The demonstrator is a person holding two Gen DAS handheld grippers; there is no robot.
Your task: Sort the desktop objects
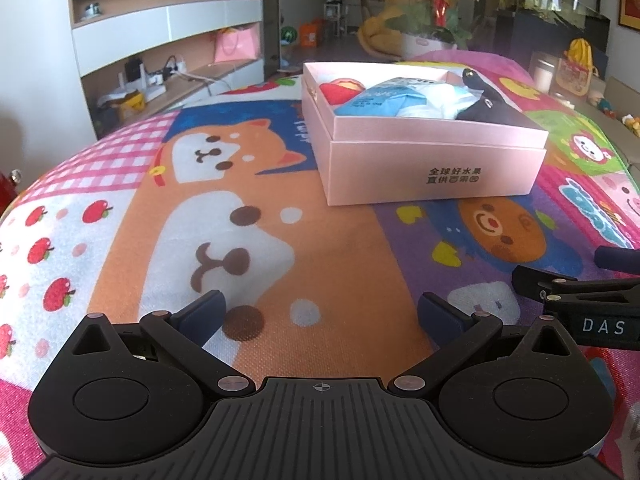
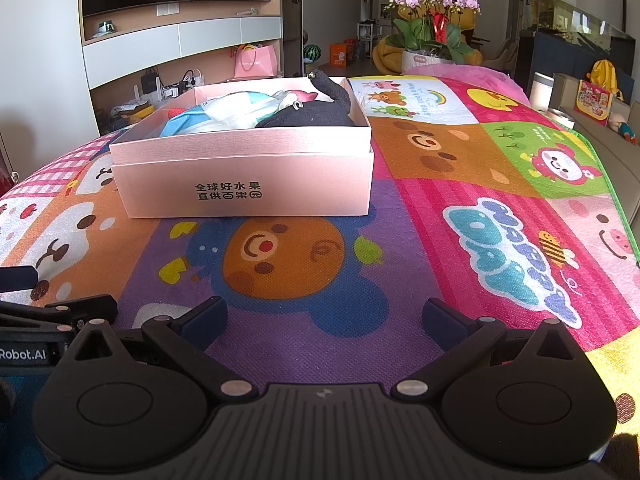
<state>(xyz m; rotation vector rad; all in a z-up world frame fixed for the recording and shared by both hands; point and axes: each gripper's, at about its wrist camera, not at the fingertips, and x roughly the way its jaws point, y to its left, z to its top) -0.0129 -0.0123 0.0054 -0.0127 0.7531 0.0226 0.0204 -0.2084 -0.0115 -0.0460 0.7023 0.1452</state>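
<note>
Pink gift box (image 1: 434, 168) with black Chinese print on its front wall sits open on the bench, which is covered by a bright cartoon mat (image 1: 280, 248) of dogs, bears and apples. Seen from the left wrist, the box lies ahead and to the right of centre; seen from the right wrist, the same box (image 2: 244, 176) lies ahead and to the left. Inside it, packed close together, are a red apple-like object (image 1: 340, 89) at the far left end, a light blue and white packet (image 1: 394, 100) across the middle, and a black plush toy (image 1: 486, 106) at the right end, part of it rising above the rim. In the right wrist view the plush toy (image 2: 320, 110) fills the right part of the box and the packet (image 2: 224, 114) lies to its left. The left claw (image 1: 320, 310) hovers low over the mat with its fingers spread wide and nothing between them. The right claw (image 2: 324, 312) is likewise spread wide and empty, above a bear's face on the purple patch. Both claws are well short of the box, and each shows at the edge of the other's view. Beyond the bench stand a potted orchid (image 2: 434, 24) with purple flowers and a wall shelf unit (image 2: 180, 52).
</note>
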